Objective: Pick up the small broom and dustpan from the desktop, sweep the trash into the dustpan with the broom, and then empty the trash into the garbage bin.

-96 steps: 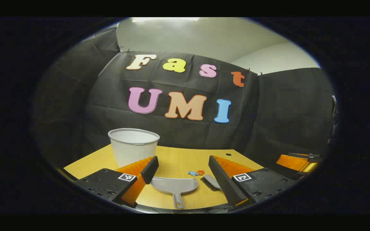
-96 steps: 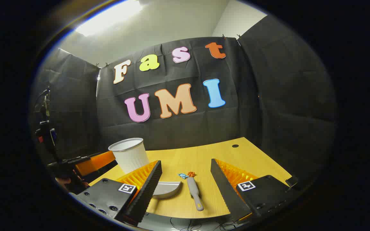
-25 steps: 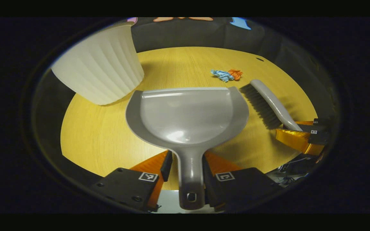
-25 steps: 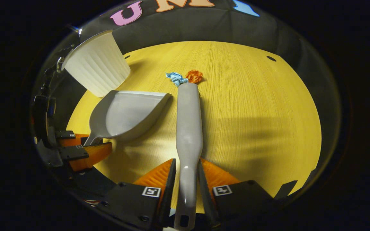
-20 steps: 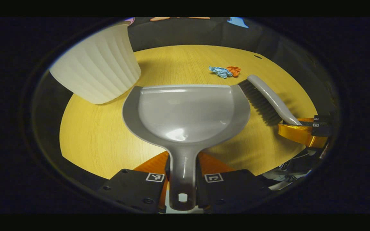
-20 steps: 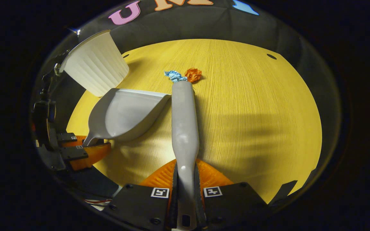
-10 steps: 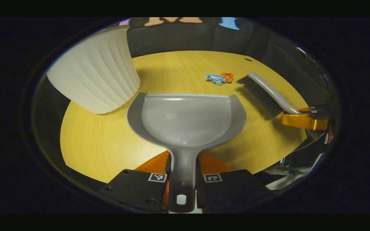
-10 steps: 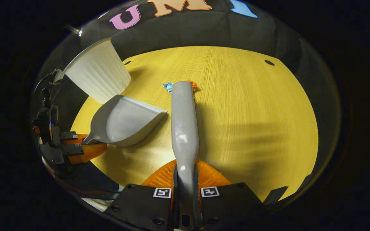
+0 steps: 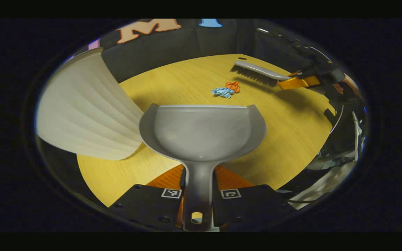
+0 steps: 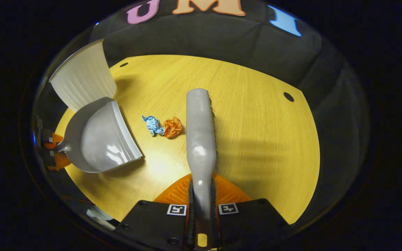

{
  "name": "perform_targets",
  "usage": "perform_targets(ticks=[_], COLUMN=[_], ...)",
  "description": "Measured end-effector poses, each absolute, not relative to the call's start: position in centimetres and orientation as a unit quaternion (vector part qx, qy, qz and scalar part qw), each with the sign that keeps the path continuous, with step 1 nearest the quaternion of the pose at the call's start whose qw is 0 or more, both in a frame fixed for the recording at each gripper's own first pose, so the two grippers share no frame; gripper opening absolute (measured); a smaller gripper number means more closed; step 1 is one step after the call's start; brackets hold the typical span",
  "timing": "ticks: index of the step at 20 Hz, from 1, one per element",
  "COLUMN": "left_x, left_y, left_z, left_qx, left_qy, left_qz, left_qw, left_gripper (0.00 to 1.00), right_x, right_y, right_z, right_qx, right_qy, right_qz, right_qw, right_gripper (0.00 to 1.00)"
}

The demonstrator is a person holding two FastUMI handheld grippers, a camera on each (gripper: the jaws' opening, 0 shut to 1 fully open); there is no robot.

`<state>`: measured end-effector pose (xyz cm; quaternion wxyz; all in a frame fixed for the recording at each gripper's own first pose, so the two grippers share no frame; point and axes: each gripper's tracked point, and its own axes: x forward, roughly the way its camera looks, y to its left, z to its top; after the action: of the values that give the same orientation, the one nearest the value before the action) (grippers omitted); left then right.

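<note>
Grey plastic forms the dustpan [image 9: 202, 132], whose handle is clamped between both fingers of the left gripper [image 9: 198, 195], its open mouth facing the blue and orange paper scraps [image 9: 226, 89] on the wooden desktop [image 9: 284, 118]. The broom [image 10: 200, 139] is gripped by its handle in the closed right gripper [image 10: 202, 209], just beside the scraps. The white ribbed garbage bin [image 9: 82, 115] is seen just left of the dustpan.

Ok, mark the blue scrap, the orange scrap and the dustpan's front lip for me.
blue scrap [image 10: 153, 124], right gripper view, middle of the crumpled wad.
orange scrap [image 10: 172, 127], right gripper view, middle of the wad, beside the blue one.
dustpan [image 9: 201, 106], left gripper view, middle of its straight front lip.
</note>
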<state>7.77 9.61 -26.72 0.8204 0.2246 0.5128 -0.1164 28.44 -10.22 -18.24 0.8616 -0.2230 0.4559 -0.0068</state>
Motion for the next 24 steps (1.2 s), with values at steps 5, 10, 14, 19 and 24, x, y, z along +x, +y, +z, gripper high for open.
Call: perform_targets(ticks=[5, 10, 14, 19, 24], left_x=[7.8, 7.6, 8.0, 8.9, 10.4], left_y=[9.2, 9.5, 9.0, 8.3, 7.8], left_z=[-26.9, -27.2, -27.0, -26.1, -24.8], left_qx=[0.205, 0.21, 0.182, 0.147, 0.146], left_qy=[0.524, 0.523, 0.504, 0.475, 0.443], left_qz=[-0.131, -0.128, -0.119, -0.088, -0.117], left_qw=[0.817, 0.816, 0.836, 0.863, 0.877], left_gripper=[0.27, 0.27, 0.27, 0.27, 0.27], right_x=[28.9, 29.6, 30.0, 28.9, 26.8], right_y=[-7.5, -4.6, -3.9, -6.7, -11.1], right_z=[-20.1, -20.6, -18.8, -13.9, -12.7], right_qx=[-0.297, -0.344, -0.297, -0.174, -0.093], right_qy=[0.476, 0.484, 0.469, 0.395, 0.33], right_qz=[0.056, 0.18, 0.184, 0.153, 0.084], right_qw=[0.826, 0.784, 0.811, 0.889, 0.936], right_gripper=[0.18, 0.19, 0.19, 0.19, 0.18])
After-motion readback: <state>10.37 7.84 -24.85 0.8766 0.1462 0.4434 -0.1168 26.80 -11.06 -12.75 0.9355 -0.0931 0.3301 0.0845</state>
